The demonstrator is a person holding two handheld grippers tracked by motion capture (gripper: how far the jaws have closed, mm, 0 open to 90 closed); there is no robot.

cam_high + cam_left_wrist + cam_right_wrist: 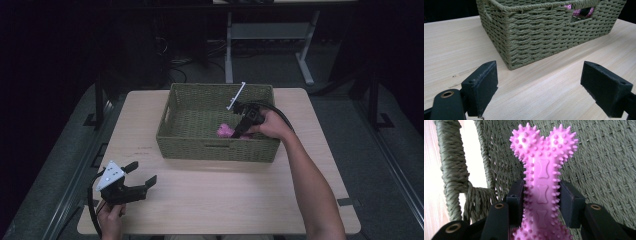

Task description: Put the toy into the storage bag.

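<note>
Well, the biggest thing in front of me is the pale wooden counter, and on its far half, around twelve o'clock from where the person sits, stands a green woven basket with a cut-out handle in its near wall. Dark floor and the legs of another desk lie beyond it.

From the bottom of the high view two forearms come in. The right one reaches well forward, at about one o'clock, and dips over the basket's near rim. The right hand-held gripper is down inside the basket, and its jaws are clamped on a pink spiky toy bone, squeezing the shaft from both sides. Looking along that gripper, the bone's long axis runs straight out from between the jaws, with its knobbed end pointing away toward the woven wall. So the bone is in the basket, toward its near right part, held and not lying free. I cannot tell whether it touches the basket floor.

The left hand-held gripper sits low at about seven o'clock on the near left of the counter, well apart from the basket, jaws spread wide with nothing between them.

To my eye the right hand is plainly nearer, and whatever comes next with the bone looks like its job.
</note>
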